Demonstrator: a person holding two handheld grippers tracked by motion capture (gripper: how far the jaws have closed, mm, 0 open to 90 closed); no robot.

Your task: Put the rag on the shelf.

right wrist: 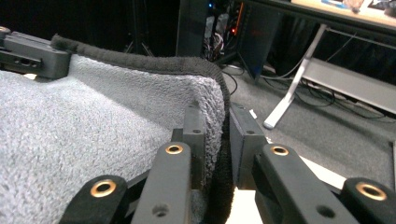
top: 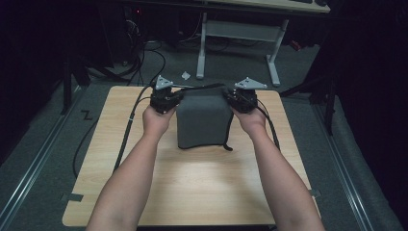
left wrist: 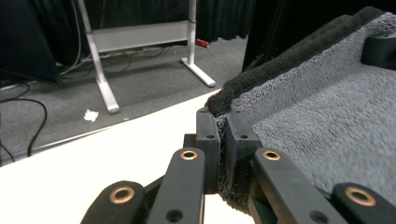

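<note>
You hold a grey towel point(top: 202, 120) over the far middle of the wooden counter point(top: 192, 187). Your left tool point(left wrist: 223, 135) pinches its far left corner and your right tool point(right wrist: 218, 135) pinches its far right corner, both jaws pressed onto the dark hem. The cloth hangs between them, its near edge resting on the counter.

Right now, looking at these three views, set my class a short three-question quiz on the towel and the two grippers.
1. True or false: the grey towel lies flat and untouched on the table.
2. What does the left gripper clamp?
A. a cable
B. the towel's edge
C. nothing
3. Fill in: the right gripper is shut on the towel's dark ____.

Key: 1 false; 2 B; 3 hem.
</note>
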